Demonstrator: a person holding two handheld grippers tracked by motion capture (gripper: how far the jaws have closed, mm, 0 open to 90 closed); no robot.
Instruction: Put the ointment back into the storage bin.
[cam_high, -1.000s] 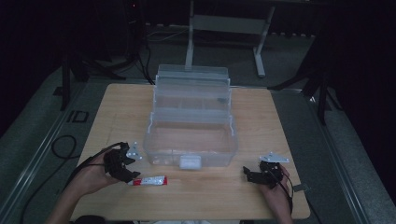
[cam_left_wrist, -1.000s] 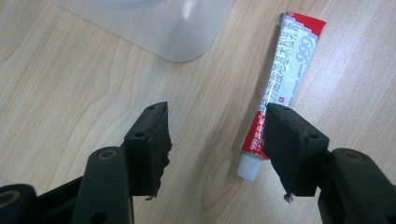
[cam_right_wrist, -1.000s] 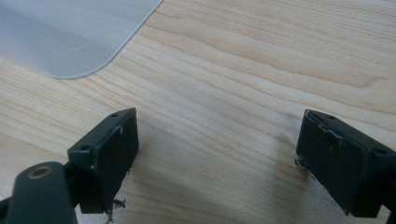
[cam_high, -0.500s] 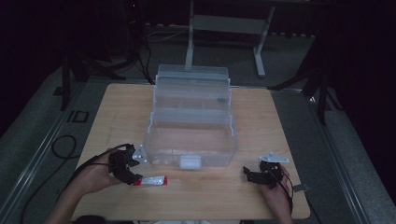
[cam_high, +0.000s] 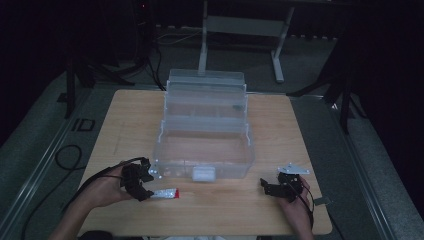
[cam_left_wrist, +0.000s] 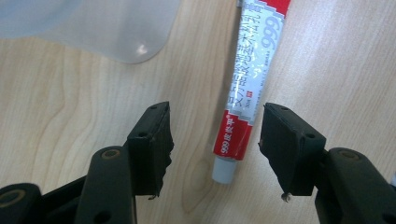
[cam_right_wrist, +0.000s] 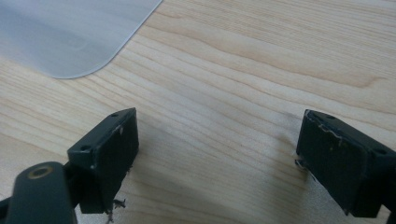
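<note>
Left gripper (cam_left_wrist: 214, 140) stands with its jaws spread but just closing in, the capped end of a red-and-white ointment tube (cam_left_wrist: 246, 88) between the pads and neither pad touching it yet. In the high view that tube (cam_high: 166, 193) lies flat on the wooden table (cam_high: 320, 150) at lower left of the frame, just in front of the clear plastic box (cam_high: 205, 135). It looks light and soft-walled, likely to dent or squeeze under a hard pinch, and its glossy skin may slide; the firmer part near the white cap seems the best place to take hold, across its narrow width. Right gripper (cam_high: 272, 188) rests at lower right, jaws wide apart over bare wood.
</note>
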